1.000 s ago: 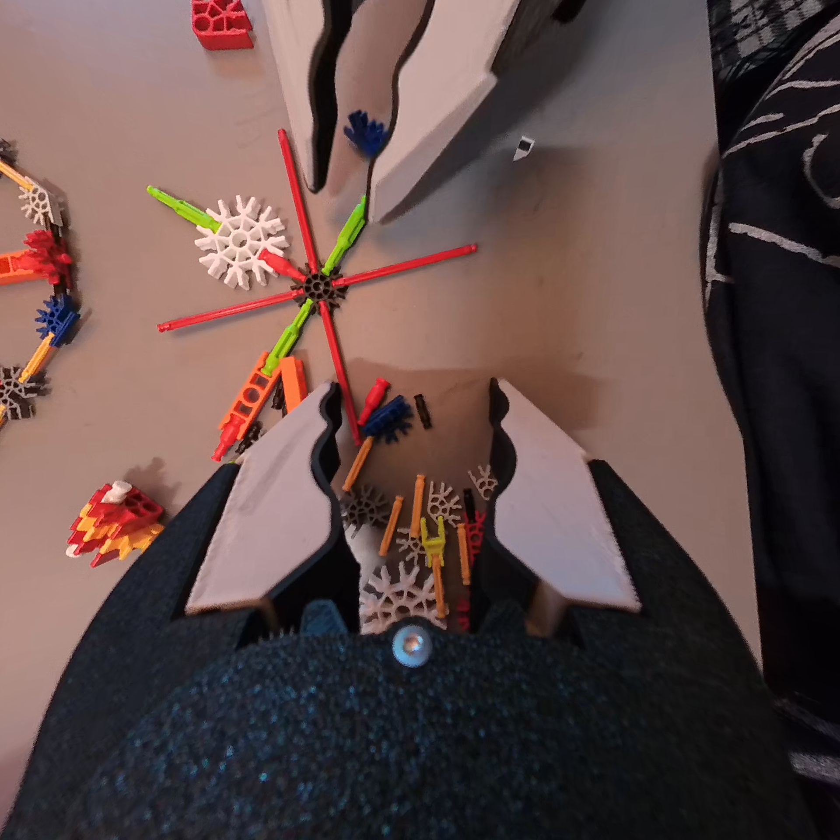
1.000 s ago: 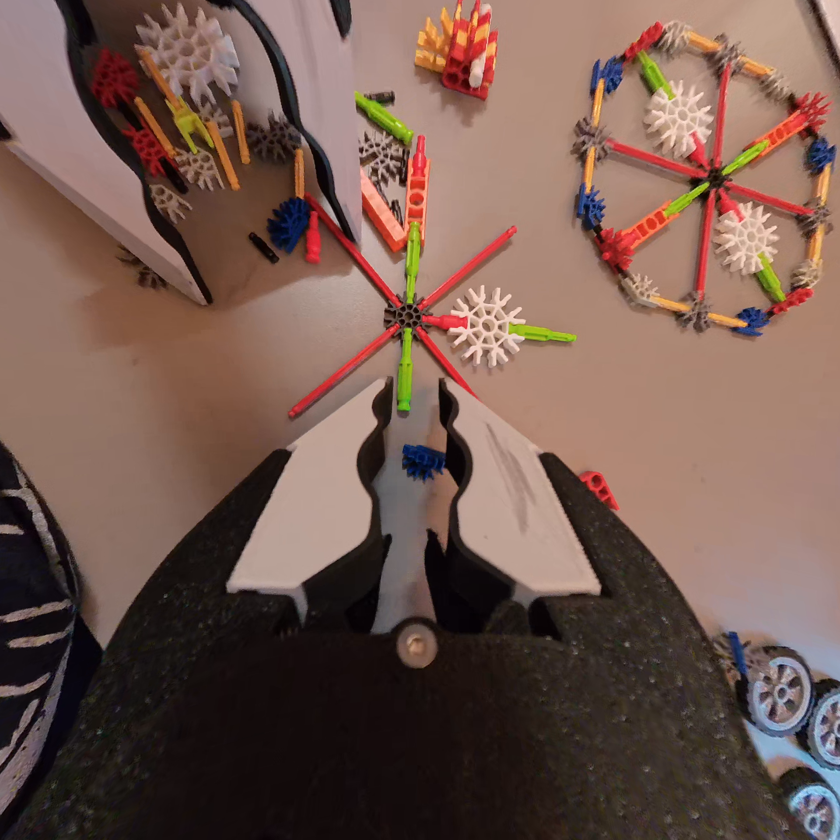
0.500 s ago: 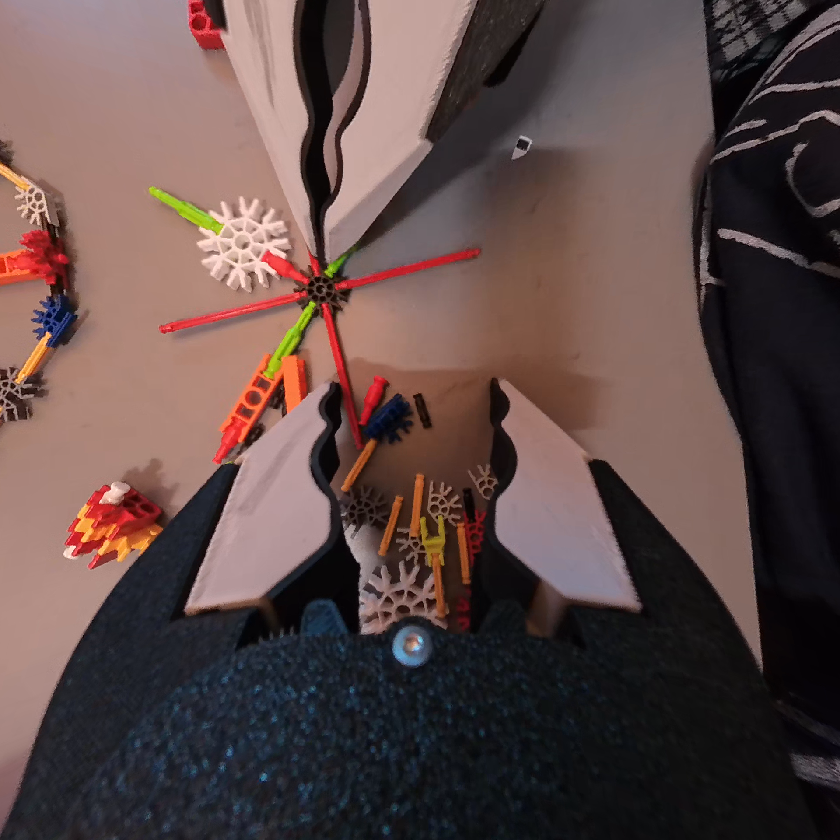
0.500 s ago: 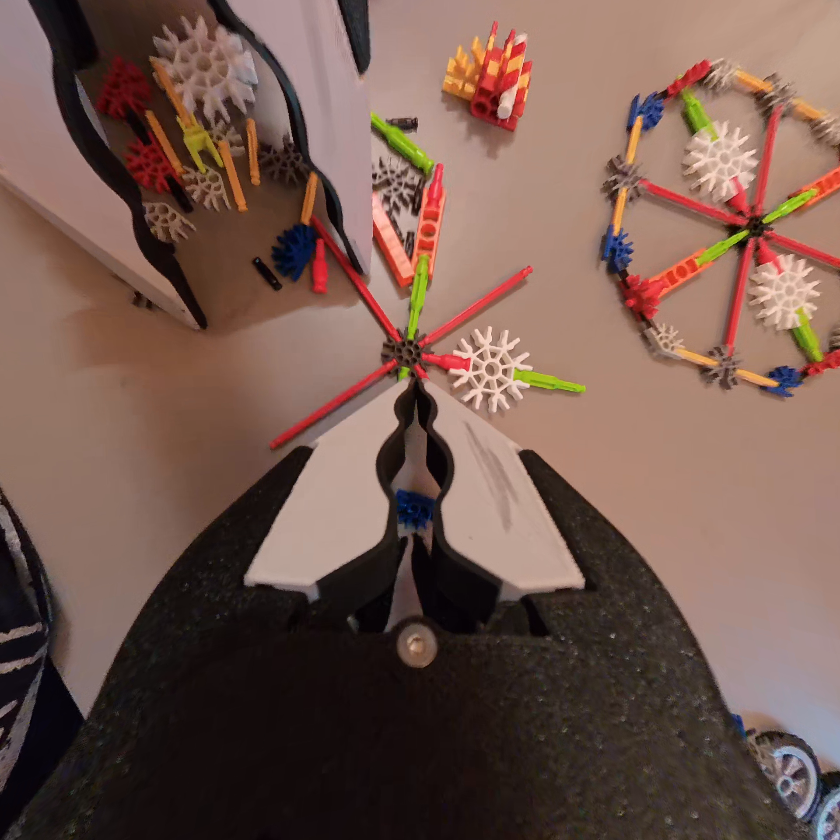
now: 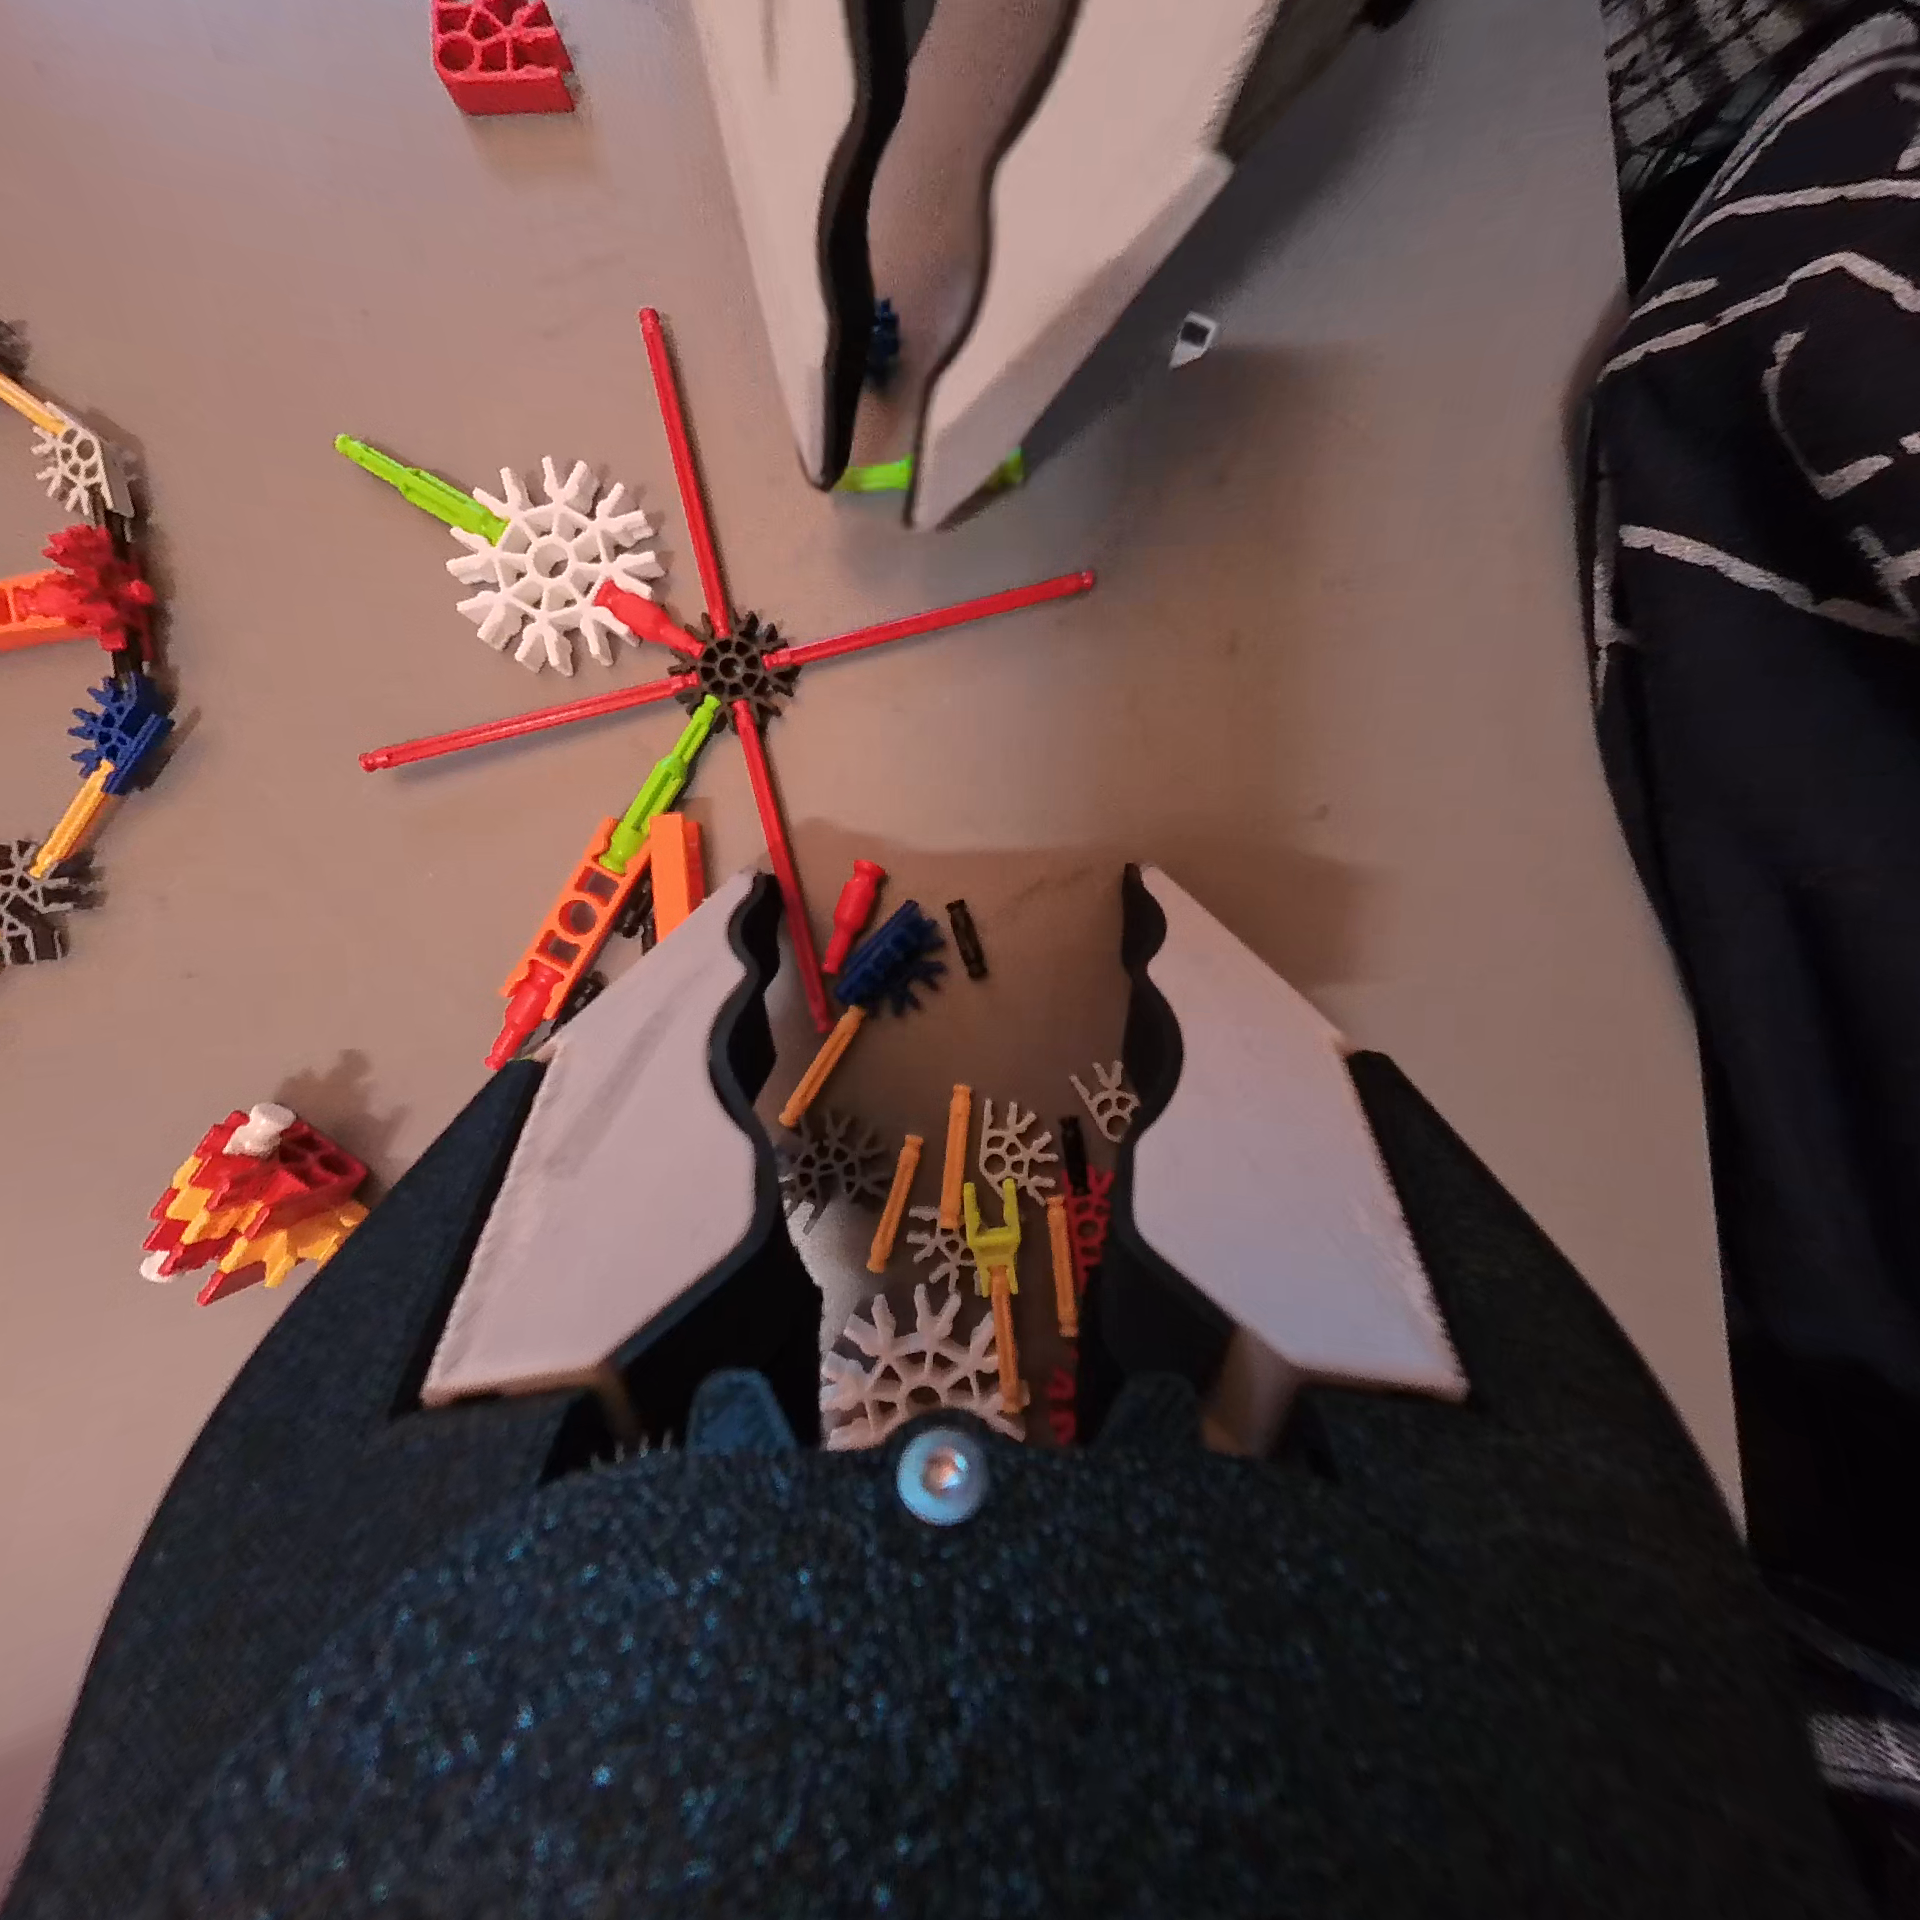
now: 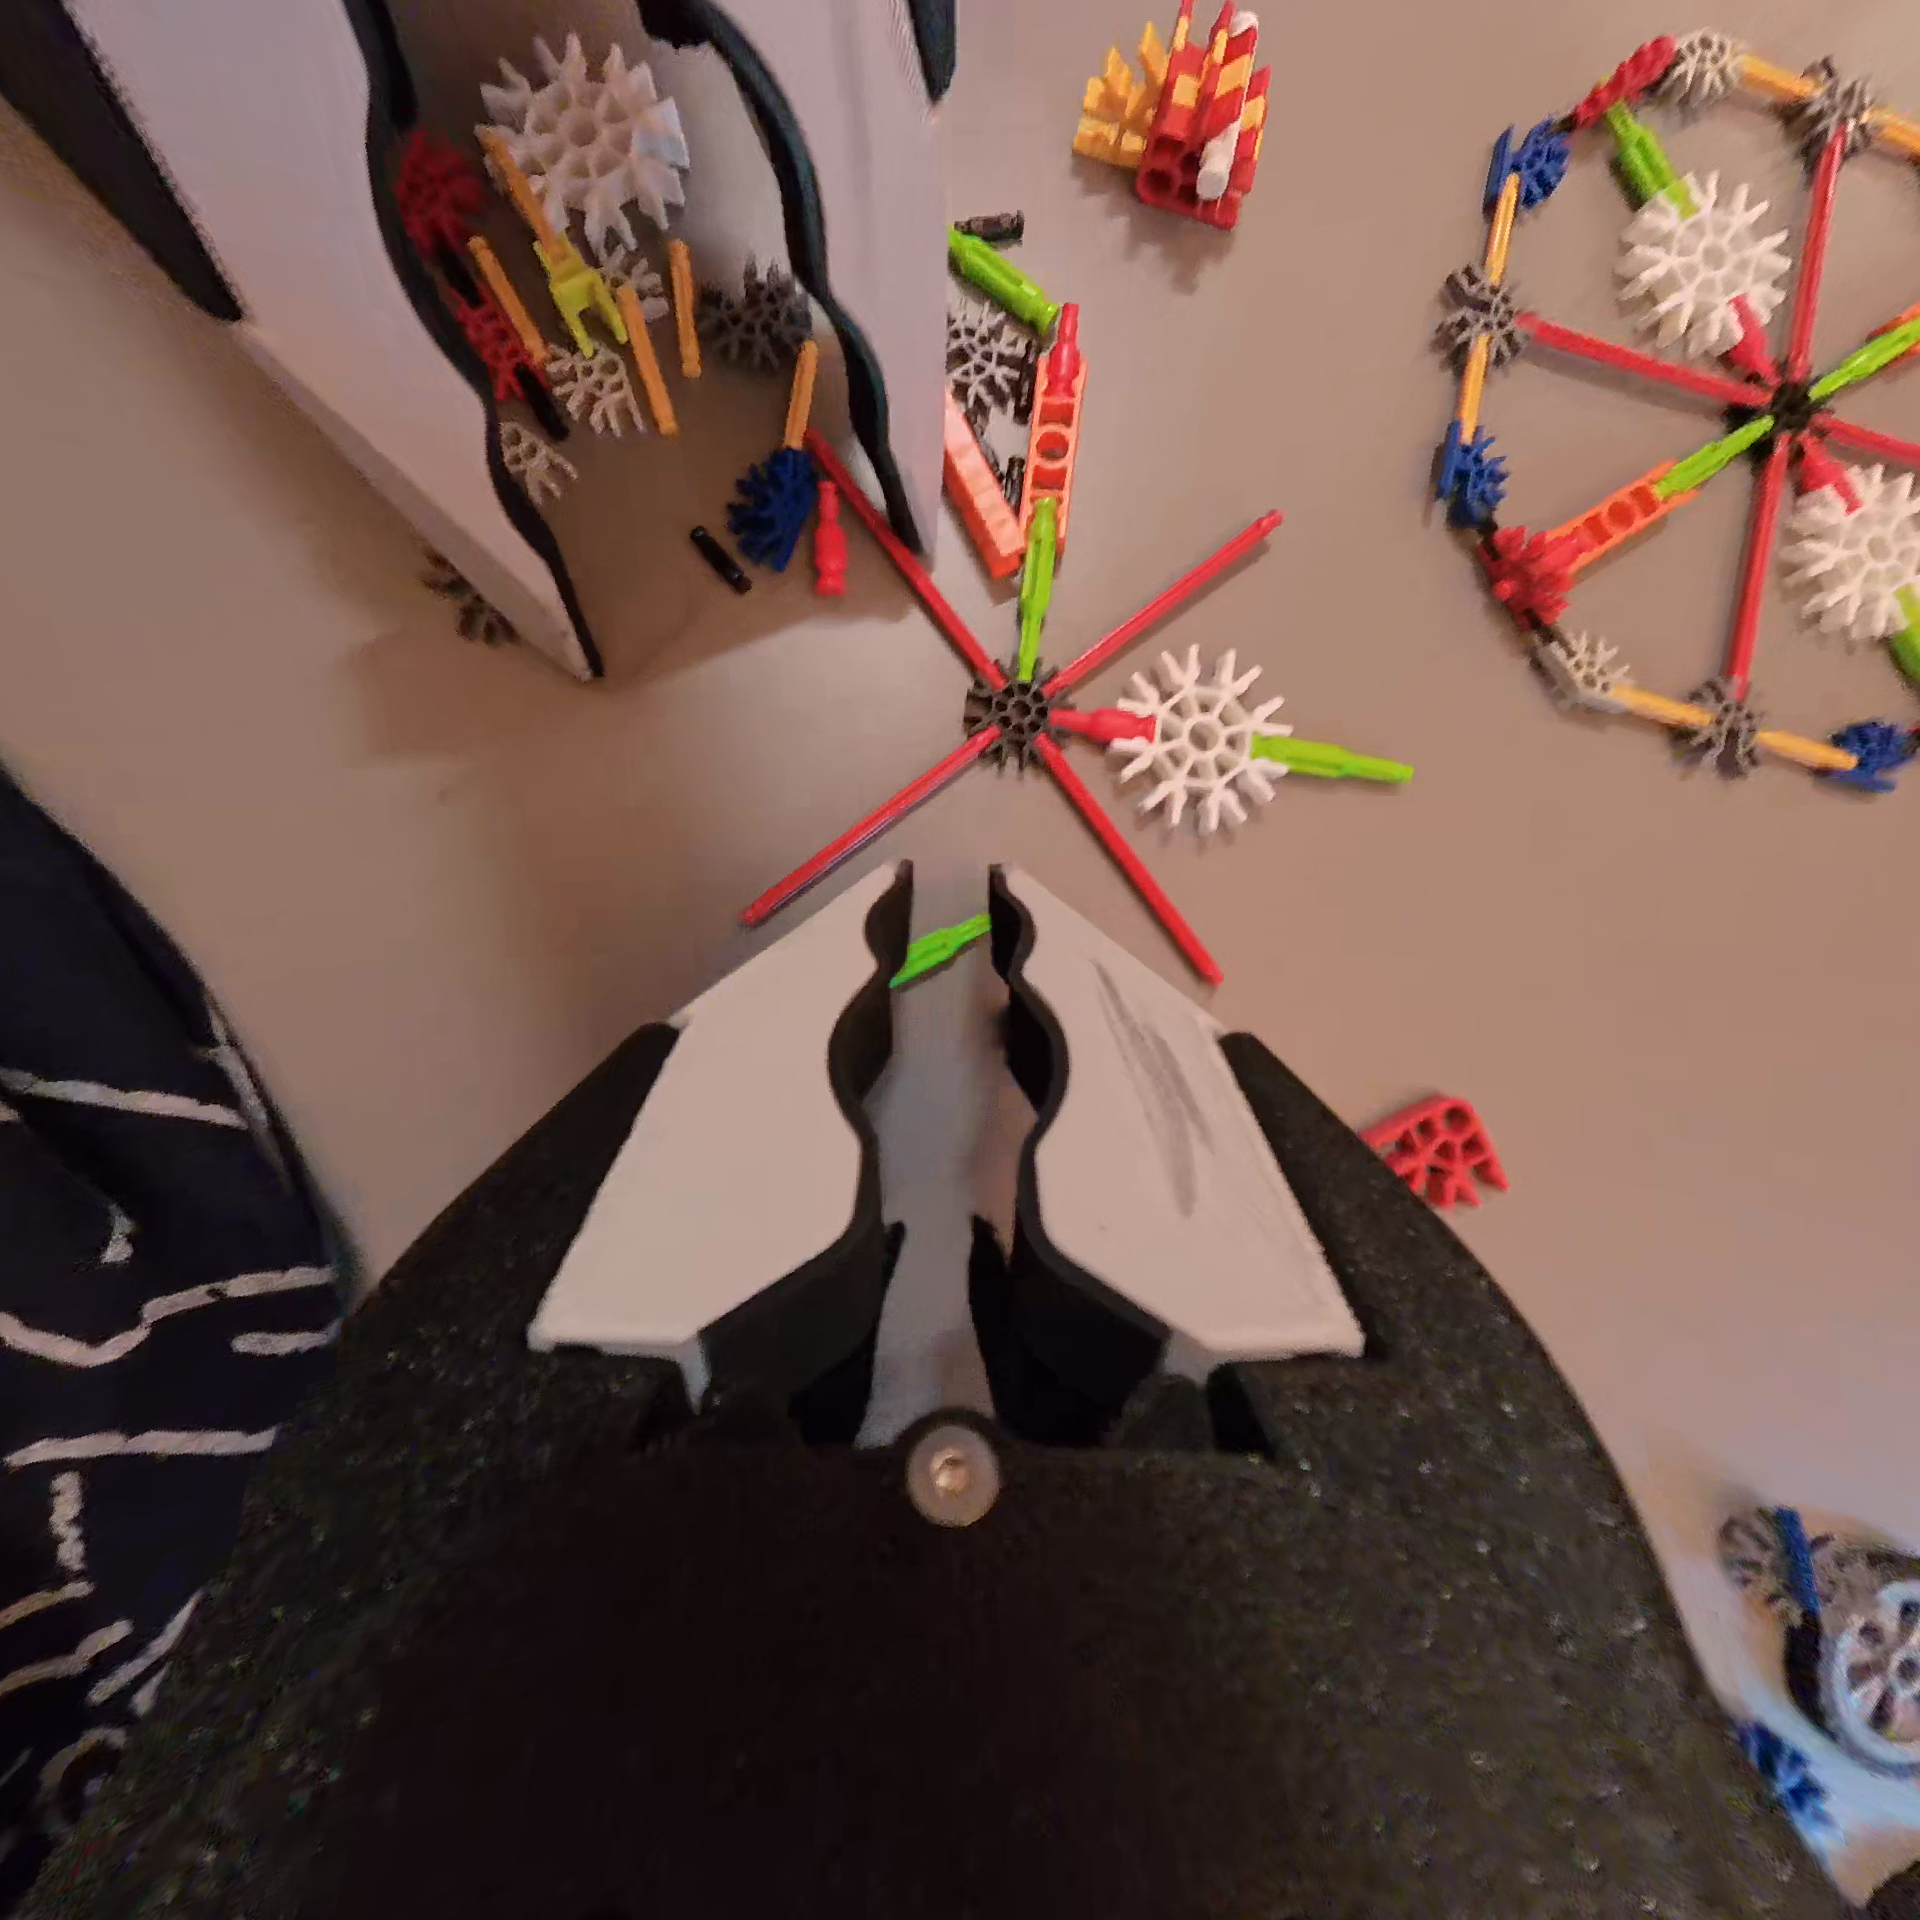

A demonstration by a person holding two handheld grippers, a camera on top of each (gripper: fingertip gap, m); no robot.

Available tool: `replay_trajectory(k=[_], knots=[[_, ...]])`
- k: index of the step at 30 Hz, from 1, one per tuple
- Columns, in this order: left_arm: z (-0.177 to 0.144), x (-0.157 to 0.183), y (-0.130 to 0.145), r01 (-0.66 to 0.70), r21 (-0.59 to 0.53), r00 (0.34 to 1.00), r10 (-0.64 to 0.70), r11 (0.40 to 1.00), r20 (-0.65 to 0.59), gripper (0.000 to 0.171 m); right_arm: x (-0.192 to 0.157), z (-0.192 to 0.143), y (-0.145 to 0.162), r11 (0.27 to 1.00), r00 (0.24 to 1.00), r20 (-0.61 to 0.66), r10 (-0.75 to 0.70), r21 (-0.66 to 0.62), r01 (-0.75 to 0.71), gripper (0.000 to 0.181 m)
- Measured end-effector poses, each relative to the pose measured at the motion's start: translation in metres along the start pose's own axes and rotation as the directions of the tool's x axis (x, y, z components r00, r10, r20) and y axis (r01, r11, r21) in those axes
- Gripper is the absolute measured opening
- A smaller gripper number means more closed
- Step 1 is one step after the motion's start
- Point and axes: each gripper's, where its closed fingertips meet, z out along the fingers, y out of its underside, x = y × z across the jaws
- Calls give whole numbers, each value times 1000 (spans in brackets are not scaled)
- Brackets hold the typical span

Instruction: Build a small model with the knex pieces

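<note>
Counter [image 6: 1558,1039] | left tongs [image 5: 945,914]: spread over loose-parts pile [image 5: 966,1195], near | right tongs [image 6: 948,904]: pinching green rod [image 6: 940,948] crosswise, just short of black hub [image 6: 1008,712] | risk: skewed rod slipping, shallow tip grip

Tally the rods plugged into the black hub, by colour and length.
Long red rods: 4
Short red rod: 1
Green rod: 1
Total: 6

red rods [image 5: 940,616], black hub [image 5: 735,665] (white snowflake connector [image 5: 554,562] beside).
</note>
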Motion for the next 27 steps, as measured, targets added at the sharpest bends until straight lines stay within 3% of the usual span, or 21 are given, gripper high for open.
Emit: replay_trajectory(k=[7,10,14,19,27], knots=[[0,0,0,1,-1,1000,-1,1000,1,66,2,-1,17,998,995,-85,46,-36,-49,19],[0,0,0,4,0,1000,-4,1000,4,66,5,-8,13,999,992,-114,54,6,-53,19],[0,1,-1,4,1,1000,-4,1000,4,66,4,-11,25,997,992,-104,69,-11,-71,19],[1,1,-2,8,3,1000,-8,1000,7,66,0,-5,27,998,995,-85,51,-18,-53,7],[1,1,-3,5,19,1000,-5,1000,2,67,9,-4,5,1000,998,-70,-2,30,4,5]])
